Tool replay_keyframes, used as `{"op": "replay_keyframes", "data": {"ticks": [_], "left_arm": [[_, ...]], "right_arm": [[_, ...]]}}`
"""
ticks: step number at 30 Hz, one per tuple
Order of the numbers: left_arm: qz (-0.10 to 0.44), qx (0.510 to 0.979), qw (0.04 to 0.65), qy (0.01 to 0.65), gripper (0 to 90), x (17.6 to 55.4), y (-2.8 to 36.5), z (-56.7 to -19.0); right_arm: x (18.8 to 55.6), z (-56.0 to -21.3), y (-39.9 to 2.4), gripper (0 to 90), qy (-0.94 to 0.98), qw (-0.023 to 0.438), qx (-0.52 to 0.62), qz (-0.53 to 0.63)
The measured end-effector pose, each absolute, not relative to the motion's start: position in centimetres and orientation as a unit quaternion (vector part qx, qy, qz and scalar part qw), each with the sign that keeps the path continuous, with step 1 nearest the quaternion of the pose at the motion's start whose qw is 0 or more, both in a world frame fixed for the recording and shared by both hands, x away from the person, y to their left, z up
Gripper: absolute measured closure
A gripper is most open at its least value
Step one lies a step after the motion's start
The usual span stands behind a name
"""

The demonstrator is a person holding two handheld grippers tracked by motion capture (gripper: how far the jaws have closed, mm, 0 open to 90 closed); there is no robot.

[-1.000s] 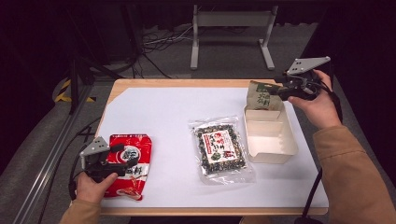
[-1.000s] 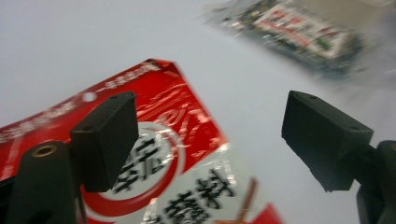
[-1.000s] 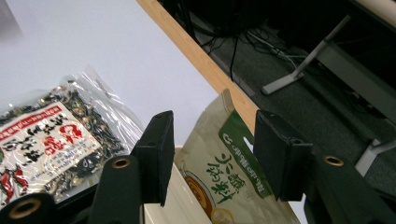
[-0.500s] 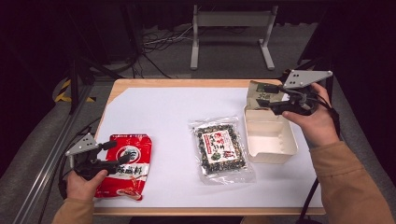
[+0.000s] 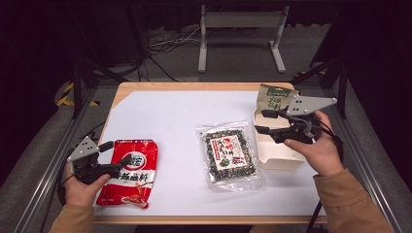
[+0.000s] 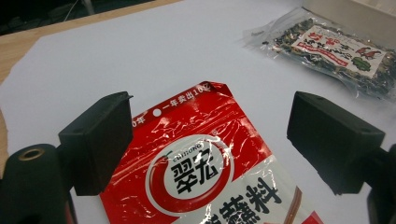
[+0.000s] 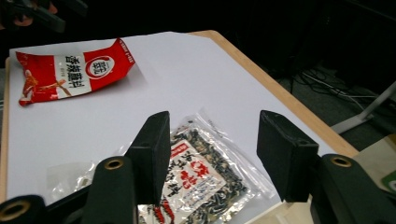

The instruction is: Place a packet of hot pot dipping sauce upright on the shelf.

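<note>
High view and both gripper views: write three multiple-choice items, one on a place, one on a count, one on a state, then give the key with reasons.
1. Where does the clear plastic packet of dark dried bits with a white and red label lie?
A. inside the box
B. on the white sheet, between the red foil pouch and the pale open box
C. on the floor

2. How many packets lie flat on the white sheet?
A. two
B. four
C. none

3. How do the left gripper's jaws stand?
A. clamped on the pouch
B. apart, nothing pressed between them
C. shut together

Key: B, the high view shows it mid-table; A, only the red and clear ones lie there; B, a wide gap shows above the pouch.
</note>
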State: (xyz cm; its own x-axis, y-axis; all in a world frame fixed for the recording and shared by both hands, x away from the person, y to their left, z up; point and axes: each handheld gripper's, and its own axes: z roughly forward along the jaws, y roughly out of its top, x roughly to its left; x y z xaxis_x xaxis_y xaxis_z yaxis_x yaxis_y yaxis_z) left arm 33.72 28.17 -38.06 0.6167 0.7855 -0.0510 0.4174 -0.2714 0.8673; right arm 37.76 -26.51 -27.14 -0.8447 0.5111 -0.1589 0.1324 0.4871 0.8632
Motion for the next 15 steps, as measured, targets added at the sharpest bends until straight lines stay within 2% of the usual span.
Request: {"op": "replay_keyframes", "data": {"ticks": [4,15], "left_arm": [[0.213,0.773,0.456,0.385,14.5,34.3,28.5,-37.9],[0.221,0.764,0.456,0.400,19.9,36.3,30.6,-38.1]], "right_arm": [[37.3,-28.1,-26.2,45.1,0.834,0.184,0.203,0.480],[36.7,-30.4,-24.7,44.7,0.827,0.152,0.225,0.491]]}}
